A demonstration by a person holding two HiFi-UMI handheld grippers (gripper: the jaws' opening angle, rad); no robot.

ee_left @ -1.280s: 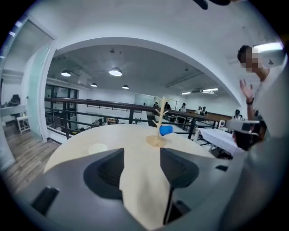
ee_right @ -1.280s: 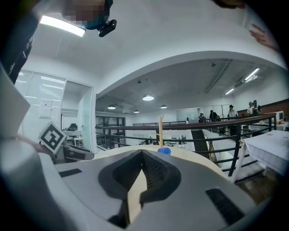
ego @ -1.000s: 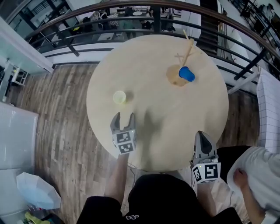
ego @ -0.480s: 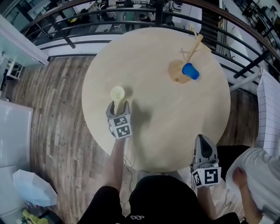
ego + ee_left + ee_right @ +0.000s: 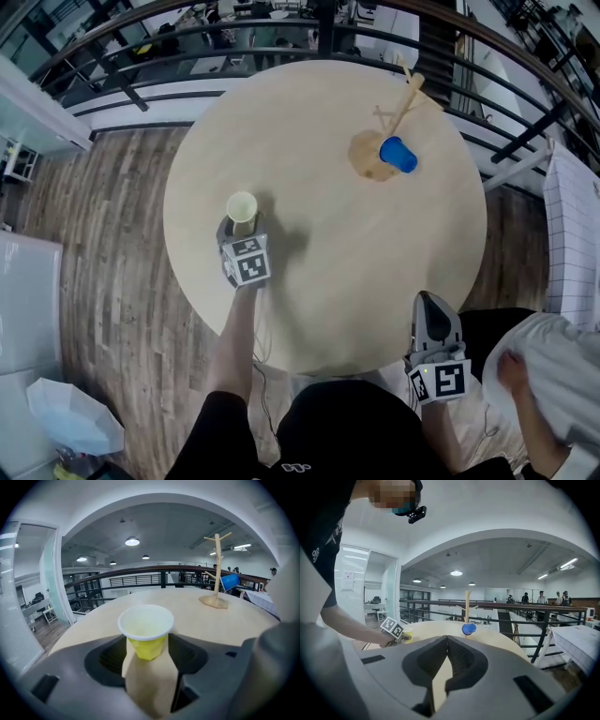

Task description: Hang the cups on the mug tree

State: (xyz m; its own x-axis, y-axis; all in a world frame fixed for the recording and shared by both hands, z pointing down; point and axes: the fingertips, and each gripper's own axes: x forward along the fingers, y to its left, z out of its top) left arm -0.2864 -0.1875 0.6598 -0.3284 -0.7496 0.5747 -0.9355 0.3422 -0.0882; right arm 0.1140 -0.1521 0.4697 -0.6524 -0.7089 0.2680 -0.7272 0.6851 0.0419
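Observation:
A yellow cup stands upright on the round table, toward its left side. My left gripper reaches round it from the near side. Its jaws have just been opening, and the cup stands between them with a little gap on each side. A blue cup hangs on the wooden mug tree at the far right of the table. My right gripper is shut and empty at the table's near right edge. In the right gripper view it points toward the blue cup.
A dark metal railing curves behind the table. A person in white is at the lower right. A white bag lies on the wooden floor at the lower left.
My left gripper has moved forward across the table until its jaws stand on either side of the yellow cup. The right gripper has stayed where it was.

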